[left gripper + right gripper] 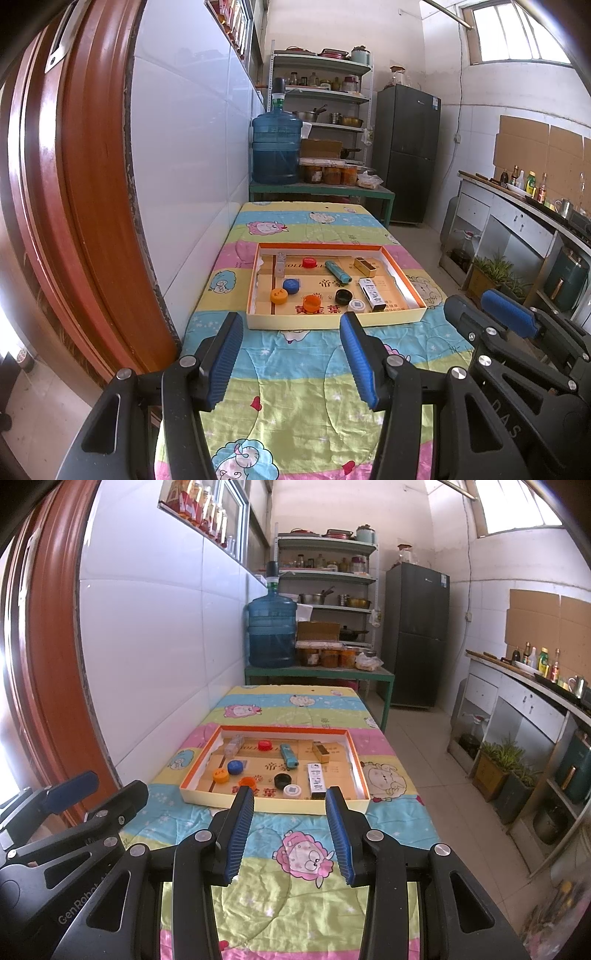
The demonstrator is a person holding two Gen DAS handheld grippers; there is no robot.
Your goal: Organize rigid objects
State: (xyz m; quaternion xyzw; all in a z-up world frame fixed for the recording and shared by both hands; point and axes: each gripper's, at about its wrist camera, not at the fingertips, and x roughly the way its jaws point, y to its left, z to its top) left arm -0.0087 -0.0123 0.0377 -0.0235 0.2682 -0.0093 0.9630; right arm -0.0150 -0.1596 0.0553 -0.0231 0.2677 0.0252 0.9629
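1. I have the left gripper (pixel 291 321) hovering over the near part of the table (pixel 295 387), its jaws spread wide with nothing between them.
2. My right gripper (pixel 290 794) hangs just beside it, at 3 o'clock of the left one; its jaws stand apart too, a bit narrower, and hold nothing.
3. The tray (pixel 332 319) lies flat on the cartoon-print cloth at 12 o'clock from both grippers, clear of the fingertips.
4. Inside the tray, a red cap (pixel 309 262) sits toward the far wall, with a clear block (pixel 279 264) at its 9 o'clock.
5. A teal tube (pixel 337 272) lies slanted at 3 o'clock of the red cap, and a gold box (pixel 365 266) lies beyond it at 3 o'clock.
6. A blue cap (pixel 291 285) and an orange cap (pixel 279 295) sit touching or nearly so in the near left part.
7. A second orange cap (pixel 312 302) rests tilted near the front wall, with a black cap (pixel 343 296) at its 3 o'clock.
8. A white cap (pixel 356 305) sits at 5 o'clock of the black one, and a white box (pixel 373 292) lies just beside it at 3 o'clock.
9. A water jug (pixel 275 147) stands on a green bench past the table's far end, at 12 o'clock.
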